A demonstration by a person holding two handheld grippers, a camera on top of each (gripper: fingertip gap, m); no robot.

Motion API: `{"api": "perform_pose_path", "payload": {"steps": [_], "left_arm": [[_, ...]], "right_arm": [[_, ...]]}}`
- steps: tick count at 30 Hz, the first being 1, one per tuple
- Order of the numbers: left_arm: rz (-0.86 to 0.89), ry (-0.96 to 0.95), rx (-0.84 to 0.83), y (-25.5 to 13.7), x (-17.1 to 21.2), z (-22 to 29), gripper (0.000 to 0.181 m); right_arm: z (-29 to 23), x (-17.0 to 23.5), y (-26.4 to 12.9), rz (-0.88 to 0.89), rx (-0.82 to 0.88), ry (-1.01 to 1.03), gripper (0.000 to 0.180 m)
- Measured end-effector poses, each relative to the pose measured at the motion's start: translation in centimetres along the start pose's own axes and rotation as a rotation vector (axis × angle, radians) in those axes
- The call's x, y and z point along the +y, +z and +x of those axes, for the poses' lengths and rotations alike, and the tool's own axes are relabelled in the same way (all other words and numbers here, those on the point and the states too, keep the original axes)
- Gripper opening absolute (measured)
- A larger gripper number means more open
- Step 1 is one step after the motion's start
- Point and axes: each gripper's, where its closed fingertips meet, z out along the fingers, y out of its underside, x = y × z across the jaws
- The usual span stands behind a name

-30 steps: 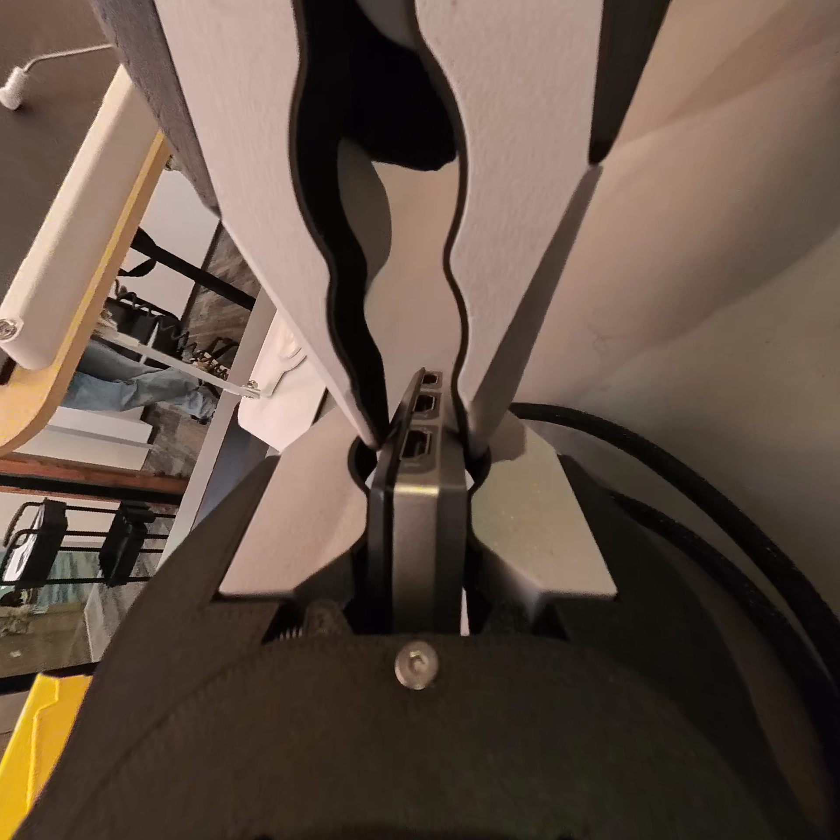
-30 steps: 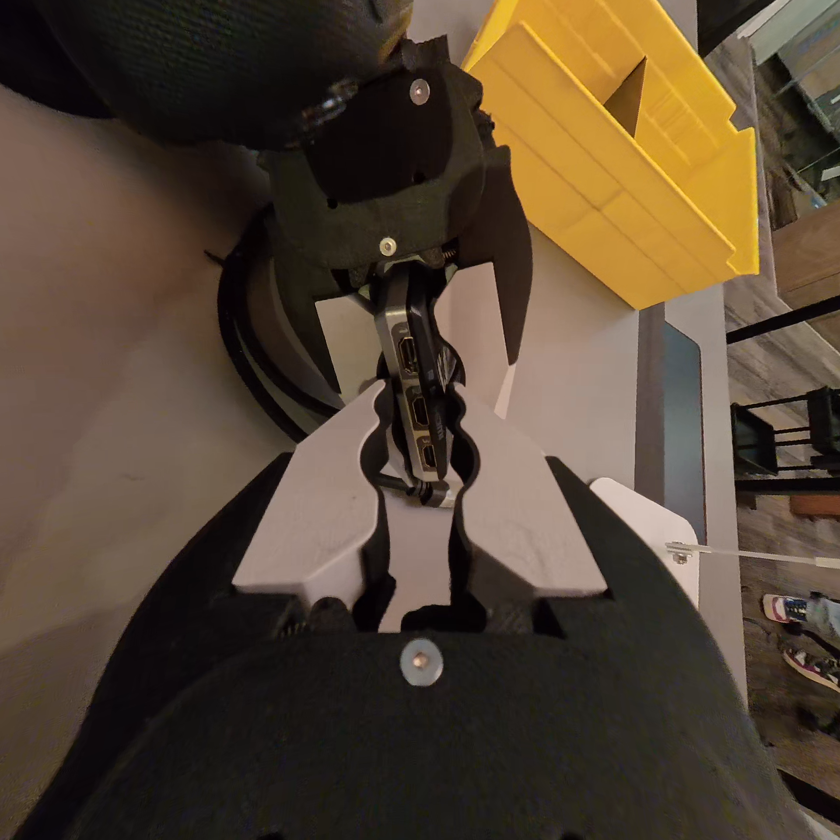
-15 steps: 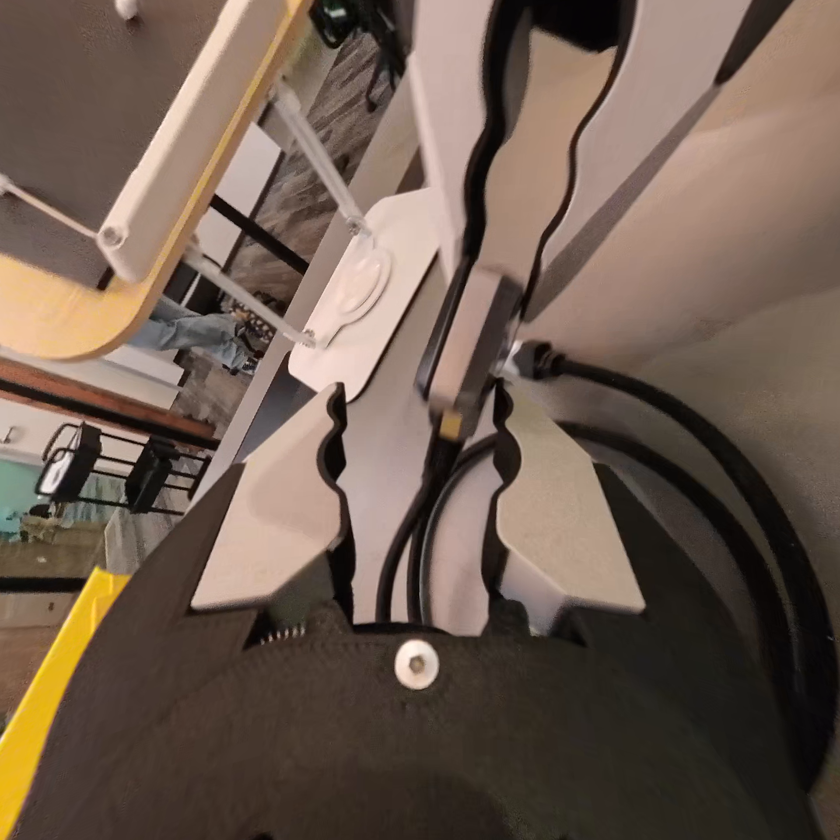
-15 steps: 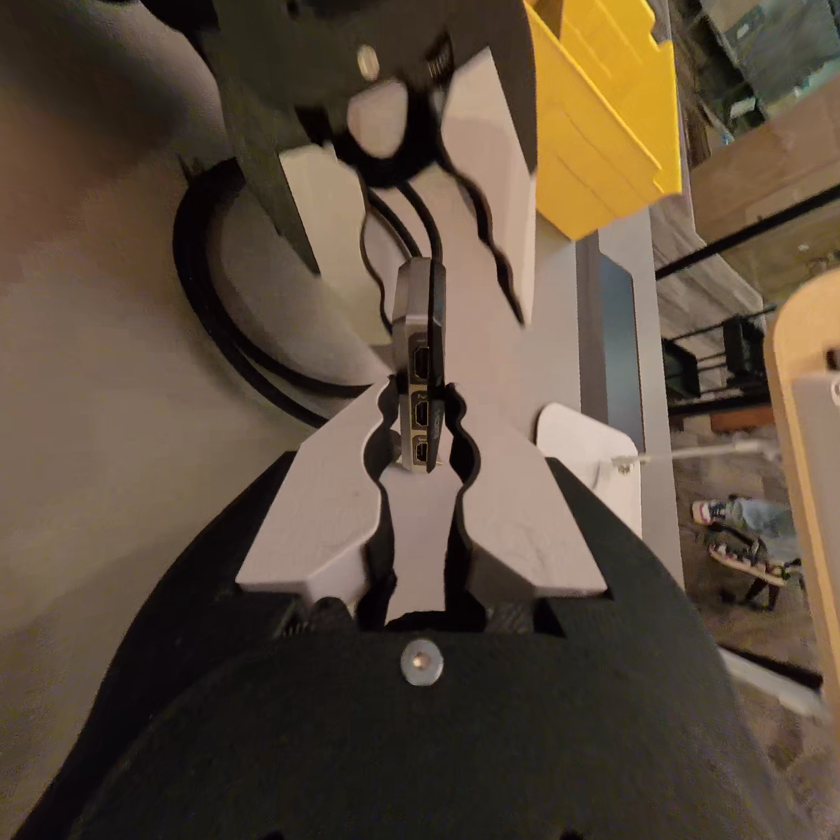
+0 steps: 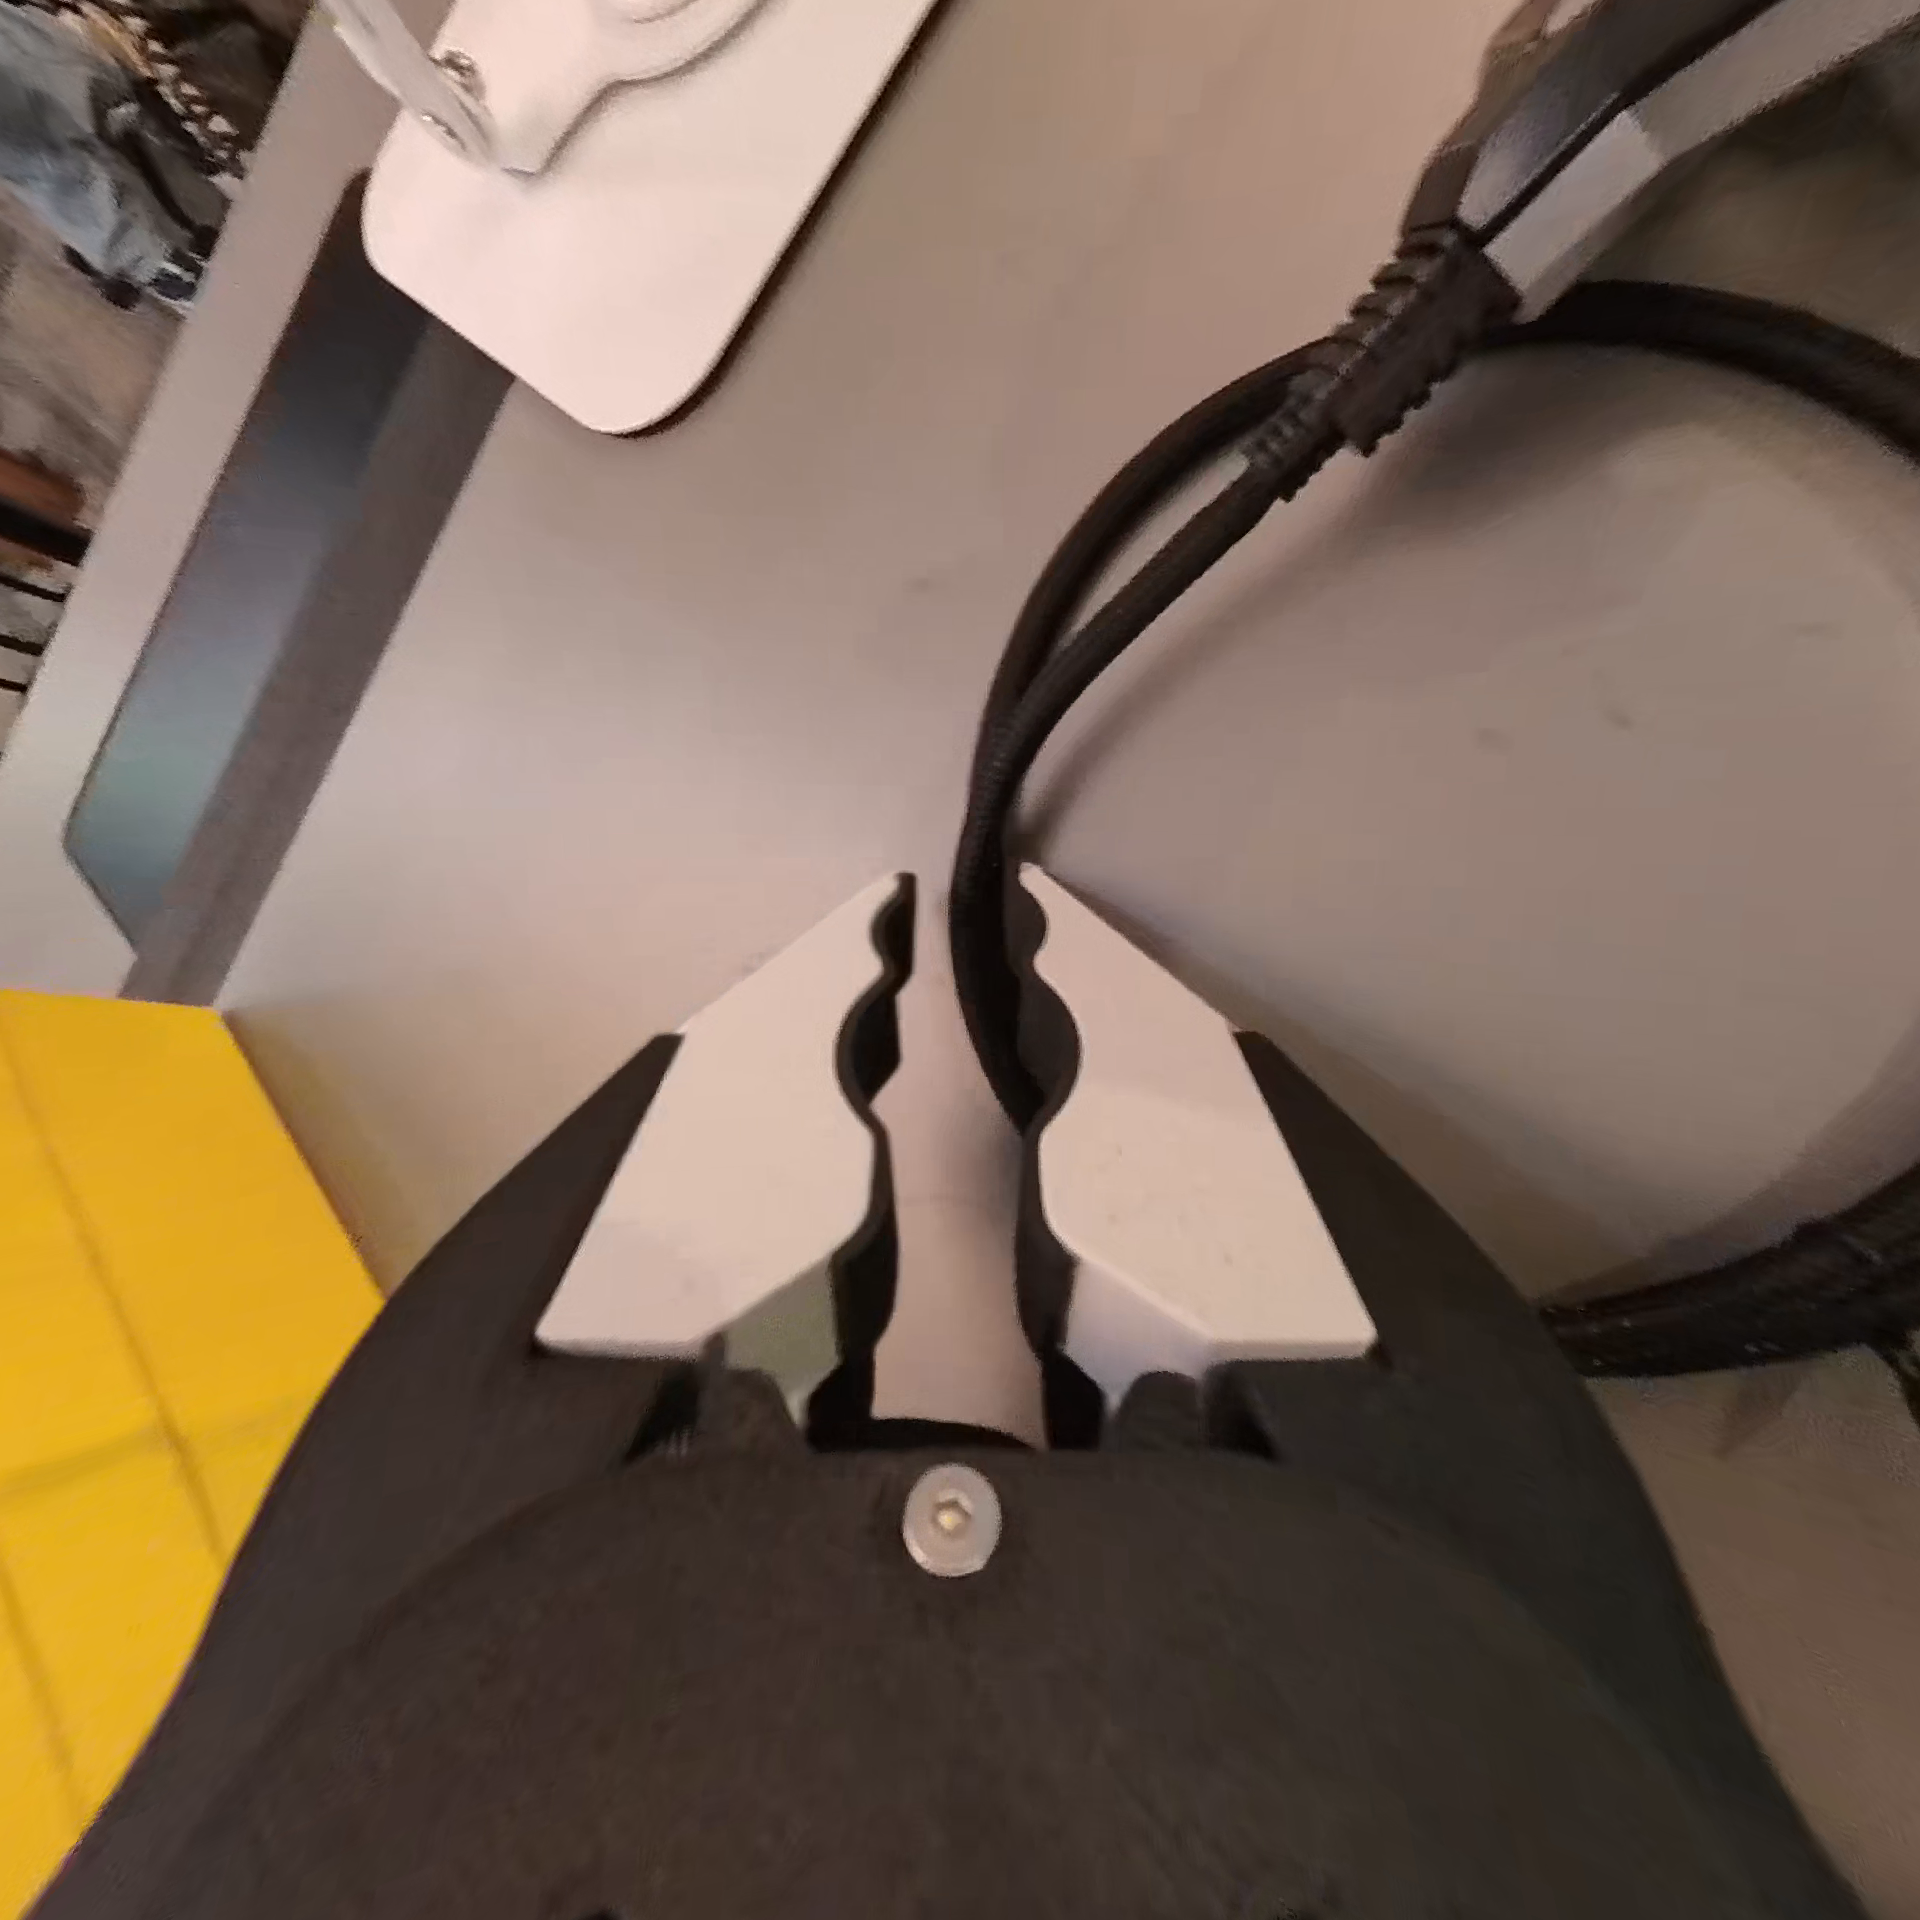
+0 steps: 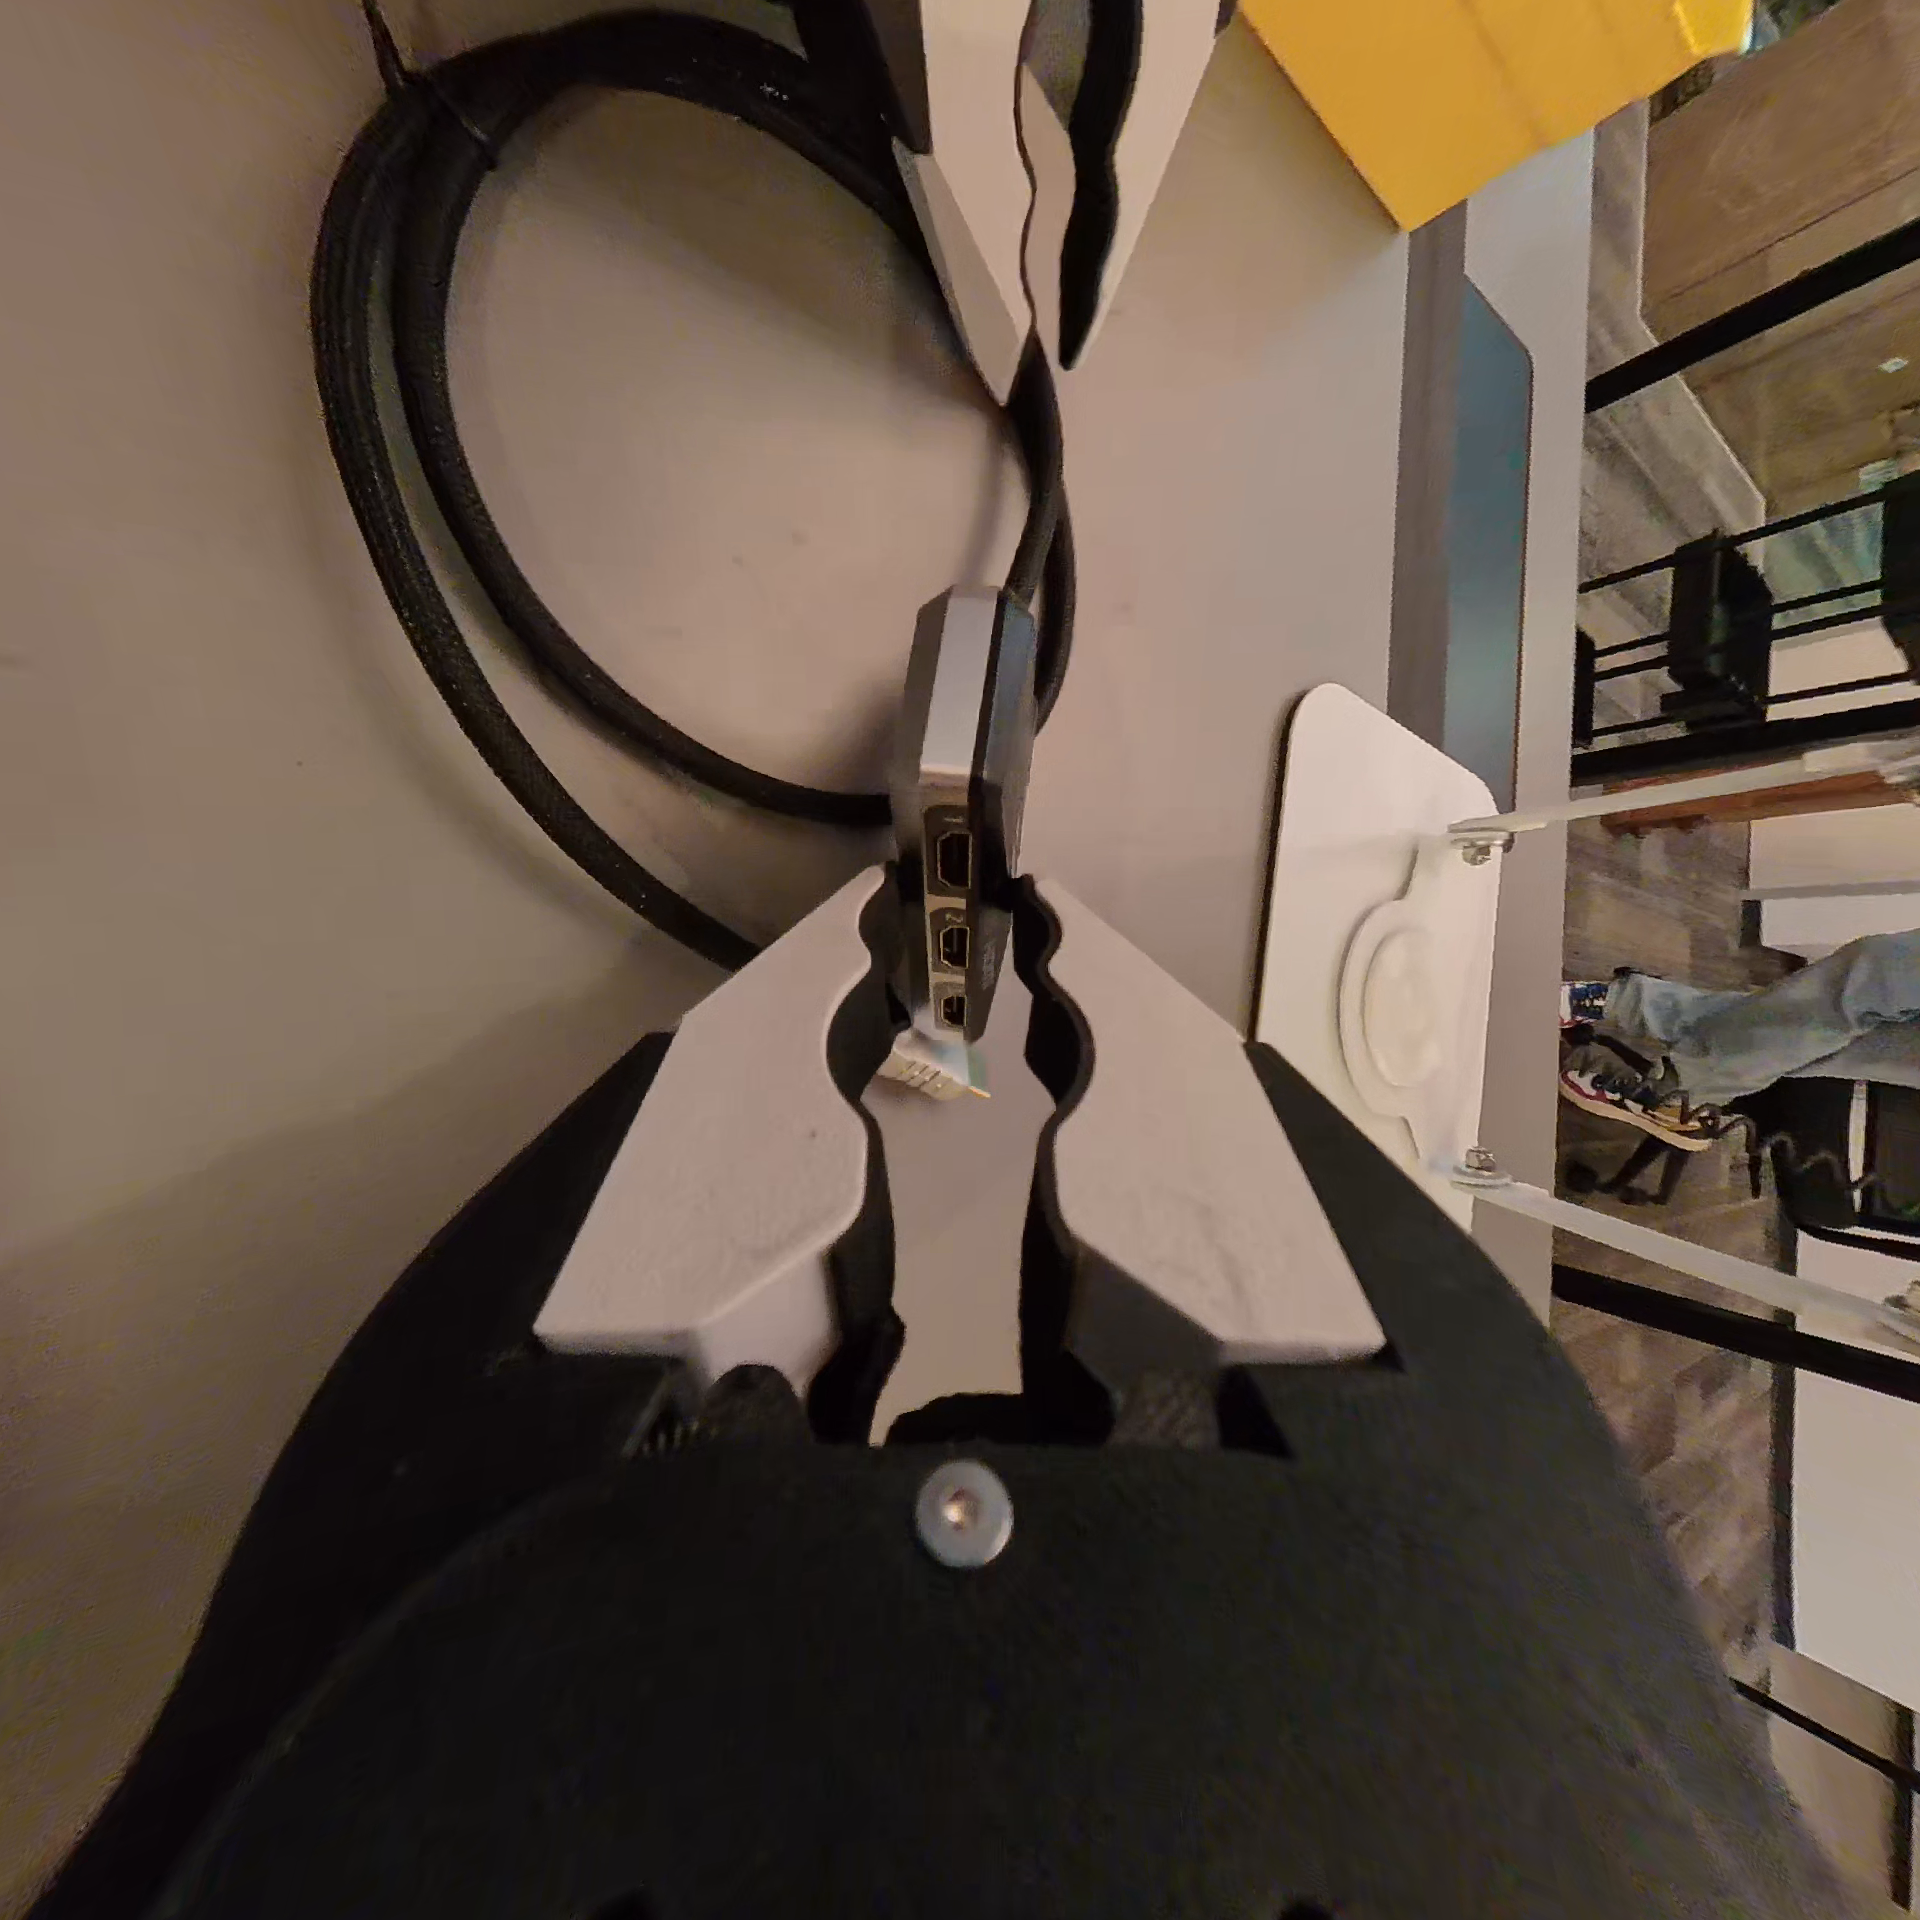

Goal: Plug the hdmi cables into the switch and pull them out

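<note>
My right gripper (image 6: 951, 888) is shut on the grey HDMI switch (image 6: 961, 790) and holds it on edge above the table, its three ports facing the camera. A pale ribbed connector end (image 6: 925, 1075) shows just under the switch. A black braided cable (image 6: 1039, 499) leaves the switch's far end and runs to my left gripper (image 6: 1039, 374), which is closed on it. In the left wrist view the cable (image 5: 982, 935) passes between the left gripper's (image 5: 966, 883) nearly closed fingers, and the switch (image 5: 1527, 135) is blurred at the top right.
A coil of black braided cable (image 6: 416, 520) lies on the pale table beside both grippers. A yellow bin (image 5: 125, 1351) stands to the left. A white stand base (image 5: 623, 208) sits near the table's grey edge (image 5: 260, 623). A person's legs (image 6: 1714, 1018) are beyond the table.
My left gripper let go of the switch, drew back along the cable and closed around it. My right gripper kept hold of the switch.
</note>
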Motion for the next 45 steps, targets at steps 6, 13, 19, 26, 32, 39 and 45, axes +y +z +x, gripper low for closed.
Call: {"api": "perform_pose_path", "payload": {"steps": [6,13,19,26,32,39,45], "left_arm": [[-0.006,0.049,-0.032,0.3,-0.1,0.1,0.005],[0.070,0.092,-0.092,-0.2,-2.0,-0.2,0.005],[0.105,0.116,-0.131,-0.5,-2.8,-0.3,0.005],[0.111,0.132,-0.116,-0.3,-3.3,0.3,0.005],[0.159,0.141,-0.098,-0.9,-4.1,0.8,0.005],[0.183,0.145,-0.082,-0.9,-4.6,1.3,0.005],[0.287,0.121,-0.089,-1.9,-6.1,1.1,0.007]], "right_arm": [[-1.8,-1.0,-1.5,0.034,-0.196,0.037,0.044],[1.3,-4.4,-3.1,0.161,-0.294,0.278,0.055],[1.1,-1.2,0.4,0.019,-0.356,0.487,0.081],[-2.3,1.5,2.0,-0.240,-0.295,0.452,0.095],[-1.6,2.1,3.1,-0.211,-0.236,0.538,0.073],[-0.7,1.9,2.0,-0.093,-0.262,0.606,0.056],[1.3,2.6,0.6,-0.039,-0.191,0.616,0.022]]}}
